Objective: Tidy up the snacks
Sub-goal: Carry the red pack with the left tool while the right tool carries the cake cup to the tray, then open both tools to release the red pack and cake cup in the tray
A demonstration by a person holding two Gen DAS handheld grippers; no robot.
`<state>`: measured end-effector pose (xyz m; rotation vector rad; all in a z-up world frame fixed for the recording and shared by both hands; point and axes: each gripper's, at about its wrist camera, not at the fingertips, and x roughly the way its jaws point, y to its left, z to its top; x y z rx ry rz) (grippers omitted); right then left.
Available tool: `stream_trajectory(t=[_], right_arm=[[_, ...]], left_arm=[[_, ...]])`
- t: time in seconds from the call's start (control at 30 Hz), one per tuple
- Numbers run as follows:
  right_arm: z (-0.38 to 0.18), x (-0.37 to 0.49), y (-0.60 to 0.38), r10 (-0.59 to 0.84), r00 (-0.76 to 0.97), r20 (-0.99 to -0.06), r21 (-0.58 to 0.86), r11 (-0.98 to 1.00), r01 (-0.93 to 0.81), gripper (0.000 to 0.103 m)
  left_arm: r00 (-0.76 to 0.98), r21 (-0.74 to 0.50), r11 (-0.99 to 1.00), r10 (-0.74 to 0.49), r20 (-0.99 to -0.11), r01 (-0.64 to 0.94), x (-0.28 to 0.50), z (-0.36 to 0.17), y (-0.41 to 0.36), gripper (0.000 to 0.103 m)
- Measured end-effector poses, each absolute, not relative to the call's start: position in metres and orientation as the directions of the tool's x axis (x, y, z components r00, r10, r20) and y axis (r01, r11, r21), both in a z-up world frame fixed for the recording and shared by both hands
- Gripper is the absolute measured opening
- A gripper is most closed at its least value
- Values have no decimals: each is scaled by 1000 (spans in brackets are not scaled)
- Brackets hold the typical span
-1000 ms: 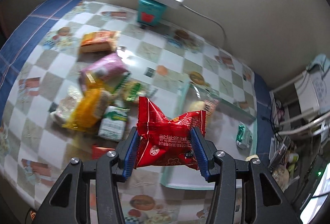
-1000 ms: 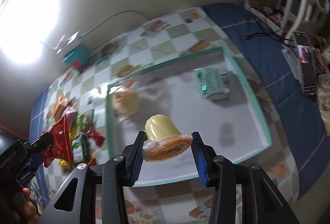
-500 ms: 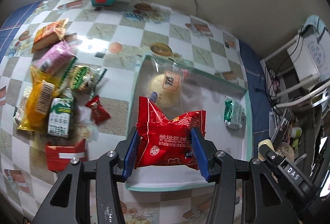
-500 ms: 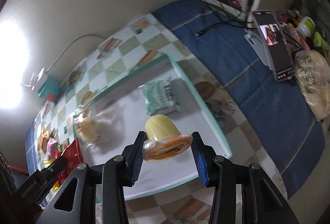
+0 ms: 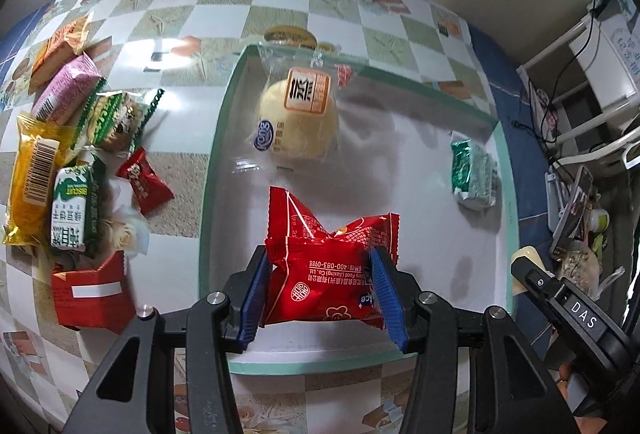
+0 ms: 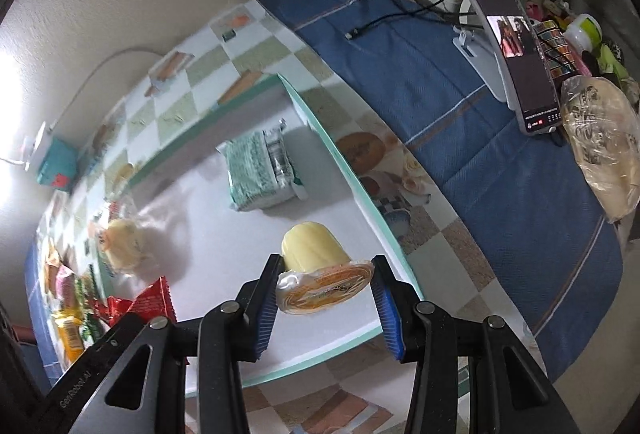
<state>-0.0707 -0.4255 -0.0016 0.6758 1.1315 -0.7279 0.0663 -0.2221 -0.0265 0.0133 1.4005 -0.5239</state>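
My left gripper (image 5: 323, 288) has its blue pads pressed against both sides of a crinkled red foil snack packet (image 5: 328, 266), which hangs low in the centre of the left wrist frame over the near part of a shallow white tray with a mint-green rim (image 5: 208, 170). My right gripper (image 6: 324, 300) is closed part-way on a pale yellow jelly cup with an orange foil lid (image 6: 318, 274), the lid edge caught between the pads, low in the centre of the right wrist frame above the same tray, near its right rim. Inside the tray lie a round cream bun in clear wrap (image 5: 298, 118) at the upper middle and a green foil packet (image 5: 472, 170) at the right. At the left of the left wrist frame, on the checked tablecloth (image 5: 280, 22), sits a loose heap of snacks: a yellow packet (image 5: 34, 174), a green-and-white biscuit pack (image 5: 74, 210), a pink packet (image 5: 66, 90) and a red box (image 5: 94, 290).
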Motion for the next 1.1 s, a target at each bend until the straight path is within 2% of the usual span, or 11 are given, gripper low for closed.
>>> stream_trajectory(t=[0.67,0.77,0.87,0.97,1.0,1.1], right_arm=[[-38,-67,-429,-119,152,-981,52,595,802,48],[-41,-67,-429,-114,139,-984,46,588,807,48],[-42,-68,-429,-112,132,-985,41,589,807,48],[-40,-67,-429,-117,132,-984,38,590,807,56],[-38,-66,-429,-124,134,-983,36,590,807,63],[-32,-63,-429,-140,140,-980,30,594,804,66]], left_arm=[[56,-267,889,-309,-950,372,65,-45,-235,56],[61,-253,892,-296,-953,375,66,-44,-234,64],[65,-240,892,-285,-956,384,67,-44,-232,67],[77,-222,894,-271,-959,389,68,-41,-230,73],[84,-214,894,-266,-960,393,68,-41,-229,74],[92,-213,895,-269,-959,391,69,-38,-227,75]])
